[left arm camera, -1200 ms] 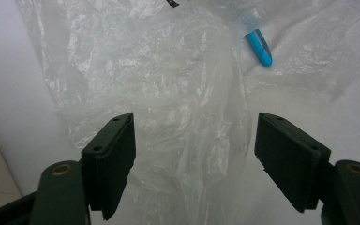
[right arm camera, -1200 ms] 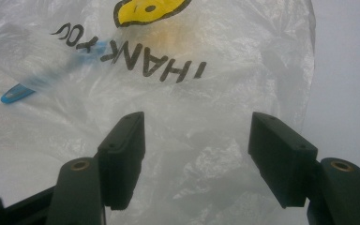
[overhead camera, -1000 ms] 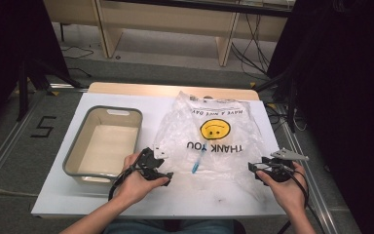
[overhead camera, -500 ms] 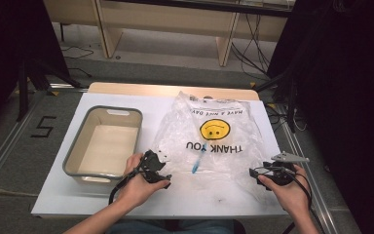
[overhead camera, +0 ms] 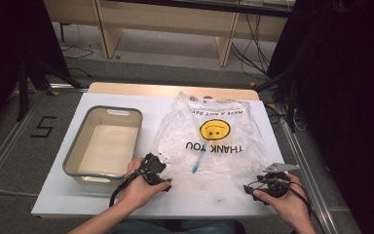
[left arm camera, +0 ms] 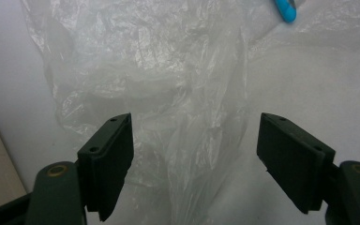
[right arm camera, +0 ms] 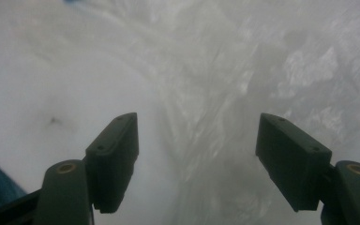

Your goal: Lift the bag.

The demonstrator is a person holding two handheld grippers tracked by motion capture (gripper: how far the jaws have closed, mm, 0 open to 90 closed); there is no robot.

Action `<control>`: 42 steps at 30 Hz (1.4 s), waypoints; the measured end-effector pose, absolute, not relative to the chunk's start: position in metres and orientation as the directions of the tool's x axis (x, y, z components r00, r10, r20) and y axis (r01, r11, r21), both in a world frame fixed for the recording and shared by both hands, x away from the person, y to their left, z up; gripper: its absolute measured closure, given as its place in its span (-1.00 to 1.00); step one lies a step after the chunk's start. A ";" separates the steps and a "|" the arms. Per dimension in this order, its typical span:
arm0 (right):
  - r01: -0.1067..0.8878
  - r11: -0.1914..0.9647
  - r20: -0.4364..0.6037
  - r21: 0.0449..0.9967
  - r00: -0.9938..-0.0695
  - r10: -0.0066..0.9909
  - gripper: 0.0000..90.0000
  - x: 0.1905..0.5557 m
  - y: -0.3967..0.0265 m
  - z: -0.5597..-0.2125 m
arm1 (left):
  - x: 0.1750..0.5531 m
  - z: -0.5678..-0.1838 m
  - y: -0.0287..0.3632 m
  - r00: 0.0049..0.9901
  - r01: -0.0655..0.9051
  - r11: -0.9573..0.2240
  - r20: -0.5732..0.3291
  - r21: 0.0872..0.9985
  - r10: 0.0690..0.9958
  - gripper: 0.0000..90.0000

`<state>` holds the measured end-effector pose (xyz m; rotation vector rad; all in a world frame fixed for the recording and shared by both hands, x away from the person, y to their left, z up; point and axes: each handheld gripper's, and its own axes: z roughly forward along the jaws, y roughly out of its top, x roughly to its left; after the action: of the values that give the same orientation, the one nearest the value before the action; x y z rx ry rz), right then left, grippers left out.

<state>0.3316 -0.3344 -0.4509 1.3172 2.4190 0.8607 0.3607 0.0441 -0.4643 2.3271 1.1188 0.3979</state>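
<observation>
A clear plastic bag (overhead camera: 214, 141) printed with a yellow smiley and "THANK YOU" lies flat on the white table (overhead camera: 209, 202). A blue stick-like object (overhead camera: 197, 163) is inside it, and its tip (left arm camera: 286, 9) is in the left gripper view. My left gripper (overhead camera: 163, 165) is open at the bag's near left corner. Crumpled film (left arm camera: 168, 84) runs between the jaws (left arm camera: 194, 154), and the pads do not press on it. My right gripper (overhead camera: 248, 187) is at the bag's near right corner. Its jaws (right arm camera: 197, 154) have just been opening and stand wide over a fold of film (right arm camera: 243, 70).
A grey-rimmed rectangular tub (overhead camera: 78, 151) with nothing in it stands at the table's left, close beside my left hand. A wooden edge (overhead camera: 170, 88) borders the table's far side. Dark stands and cables surround the table on the floor.
My right hand has drawn slightly toward the table's near edge and to the left. The left hand and the bag have stayed put.
</observation>
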 end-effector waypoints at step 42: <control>0.781 0.315 0.028 0.539 -0.390 0.920 1.00 0.353 -0.349 -0.461 | 0.338 -0.476 0.048 0.684 0.627 -0.583 -0.008 0.518 0.729 -0.30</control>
<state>0.3526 -0.3490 -0.4608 1.5366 2.3005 0.6972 0.3377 0.0476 -0.4759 2.4081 1.0456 0.2818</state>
